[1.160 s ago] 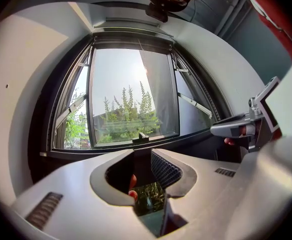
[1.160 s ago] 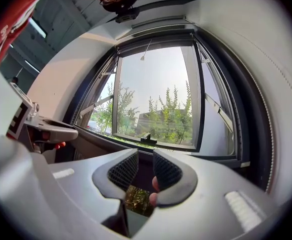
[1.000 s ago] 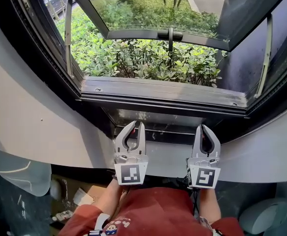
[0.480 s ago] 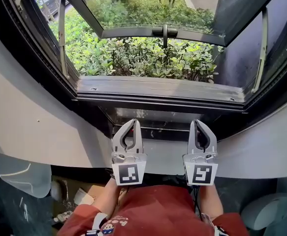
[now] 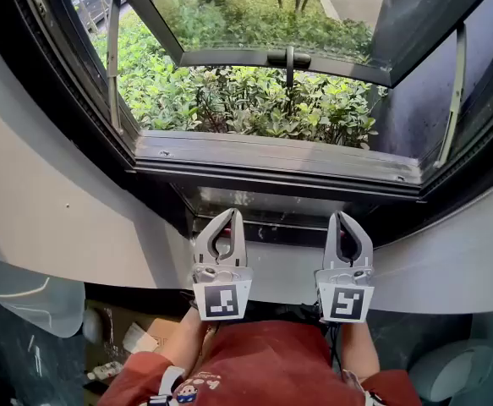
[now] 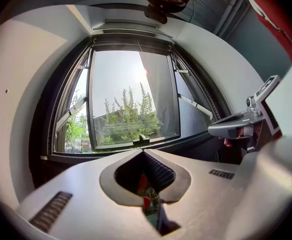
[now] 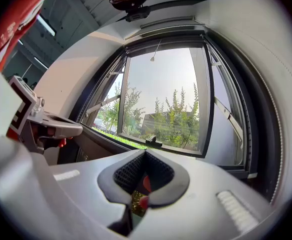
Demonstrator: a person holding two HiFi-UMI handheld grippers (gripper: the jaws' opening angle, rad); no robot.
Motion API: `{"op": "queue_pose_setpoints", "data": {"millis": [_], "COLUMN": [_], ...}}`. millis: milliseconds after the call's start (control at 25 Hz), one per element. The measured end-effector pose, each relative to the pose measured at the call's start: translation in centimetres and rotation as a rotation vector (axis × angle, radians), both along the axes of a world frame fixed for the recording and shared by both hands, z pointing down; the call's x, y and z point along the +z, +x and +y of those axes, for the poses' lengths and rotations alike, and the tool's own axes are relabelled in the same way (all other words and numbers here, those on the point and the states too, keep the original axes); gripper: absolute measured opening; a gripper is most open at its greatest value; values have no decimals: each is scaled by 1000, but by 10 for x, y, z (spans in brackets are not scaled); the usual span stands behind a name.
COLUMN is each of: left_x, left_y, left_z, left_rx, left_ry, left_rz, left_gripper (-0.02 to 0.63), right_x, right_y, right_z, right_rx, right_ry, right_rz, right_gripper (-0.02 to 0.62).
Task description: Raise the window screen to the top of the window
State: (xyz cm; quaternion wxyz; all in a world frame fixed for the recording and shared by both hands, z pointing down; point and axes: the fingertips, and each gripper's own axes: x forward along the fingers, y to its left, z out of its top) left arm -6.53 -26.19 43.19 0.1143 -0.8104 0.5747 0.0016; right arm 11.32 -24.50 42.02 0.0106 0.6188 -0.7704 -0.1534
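Head view looks steeply down on an outward-hung window whose glazed sash (image 5: 254, 15) is swung out over green shrubs (image 5: 246, 100), with the dark sill frame (image 5: 280, 159) running across below it. Both tools sit side by side under that frame, in front of the pale wall (image 5: 52, 201). The left tongs (image 5: 232, 215) and the right tongs (image 5: 337, 217) are each closed tip to tip. The left gripper view and the right gripper view both show the ribbed pads meeting with nothing pinched between them. No mesh can be made out across the opening in any view, since shrubs and sky read clear through it. So the window screen is probably gathered low. A glossy grey strip (image 5: 267, 201) in the dark recess just above the tips is my best guess at its housing or pull rail, though I cannot tell for sure. A screen of this kind should be light. Its mesh would be soft and easily creased or torn, and its rail stiff, smooth and likely thin. I would take it by the rail only, never the mesh, with one pair of tongs toward each end so it rises level and does not bind in the side channels. The smooth edge may slip between the pads, so a firm, square bite seems wise. The tongs must part first to admit it.
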Motion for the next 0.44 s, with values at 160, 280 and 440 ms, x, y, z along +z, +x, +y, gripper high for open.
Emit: {"op": "queue_pose_setpoints", "data": {"millis": [160, 280, 440], "left_x": [-1, -1, -4], "left_y": [0, 0, 0], "left_z": [-1, -2, -5], "left_rx": [-1, -1, -1], "left_ry": [-4, -6, 12], "left_rz": [8, 8, 14], "left_gripper": [5, 5, 6], "right_x": [0, 1, -1], "right_y": [0, 0, -1], "right_z": [-1, -2, -4], "right_rx": [0, 1, -2], "right_ry": [-3, -3, 7], "right_rz": [0, 1, 8], "right_gripper": [11, 11, 11]}}
